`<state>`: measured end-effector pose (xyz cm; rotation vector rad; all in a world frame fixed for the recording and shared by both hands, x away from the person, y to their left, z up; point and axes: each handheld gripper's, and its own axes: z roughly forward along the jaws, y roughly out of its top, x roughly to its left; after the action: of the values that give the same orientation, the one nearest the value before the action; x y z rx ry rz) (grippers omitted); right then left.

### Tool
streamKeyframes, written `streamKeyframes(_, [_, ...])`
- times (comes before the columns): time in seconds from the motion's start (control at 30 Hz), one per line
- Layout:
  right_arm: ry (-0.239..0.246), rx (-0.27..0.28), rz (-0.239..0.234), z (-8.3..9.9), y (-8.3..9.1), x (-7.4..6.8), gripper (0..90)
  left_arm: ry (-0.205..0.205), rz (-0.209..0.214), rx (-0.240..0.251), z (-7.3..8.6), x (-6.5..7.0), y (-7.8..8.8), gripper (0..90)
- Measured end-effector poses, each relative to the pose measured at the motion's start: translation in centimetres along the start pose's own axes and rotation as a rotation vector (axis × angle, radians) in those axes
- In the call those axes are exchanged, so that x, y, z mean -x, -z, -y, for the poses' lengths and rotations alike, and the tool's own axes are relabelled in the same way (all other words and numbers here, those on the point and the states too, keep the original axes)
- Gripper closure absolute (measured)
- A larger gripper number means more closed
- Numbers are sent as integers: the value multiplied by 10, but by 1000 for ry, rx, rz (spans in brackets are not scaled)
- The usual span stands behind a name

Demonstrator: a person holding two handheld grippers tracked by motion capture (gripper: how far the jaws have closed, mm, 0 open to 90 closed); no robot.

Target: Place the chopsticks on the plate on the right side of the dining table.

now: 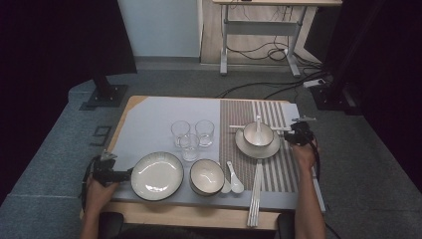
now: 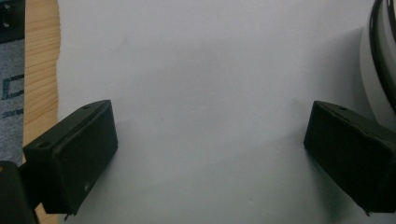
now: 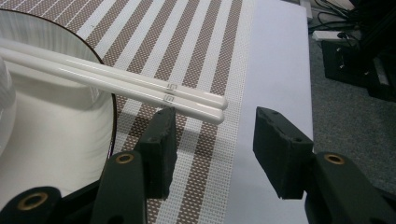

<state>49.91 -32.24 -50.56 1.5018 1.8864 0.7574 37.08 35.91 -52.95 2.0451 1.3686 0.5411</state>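
Work in hand: a place setting was being laid on the striped placemat (image 1: 278,164) at the right of the tabletop (image 1: 149,114).
Done, as it looked to me: a small bowl (image 1: 258,134) with a spoon in it stood on a saucer plate (image 1: 249,148) on the placemat, and a pair of white chopsticks (image 3: 116,79) lay across that plate's far rim, their ends jutting past it over the stripes.
Right hand-held gripper (image 3: 212,128): about half open, nothing between its jaws; the chopstick ends lay just ahead of them, apart from the pads. I judged it had let them go there.
Left hand-held gripper (image 2: 210,140): wide open and empty, over bare tabletop, its right jaw just beside the big plate (image 1: 157,175).
Left to do, by my reckoning: the big plate, the second bowl (image 1: 206,177), two loose spoons (image 1: 234,180), three glasses (image 1: 191,135) and another pair of chopsticks (image 1: 256,191) sat unplaced near the front and middle.
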Motion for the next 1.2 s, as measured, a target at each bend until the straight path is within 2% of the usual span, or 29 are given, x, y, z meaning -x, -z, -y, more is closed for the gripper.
streamKeyframes(0.47, [-9,22,-19,0,11,3,405,0,0,0,0,0,0,24])
streamKeyframes(0.67, [-4,17,-54,1,19,5,344,-1,0,0,0,0,0,24])
streamKeyframes(0.9, [26,6,-70,4,38,8,253,-1,0,0,0,0,0,24])
streamKeyframes(1.2, [31,-7,-83,11,71,9,171,-1,0,0,0,0,0,24])
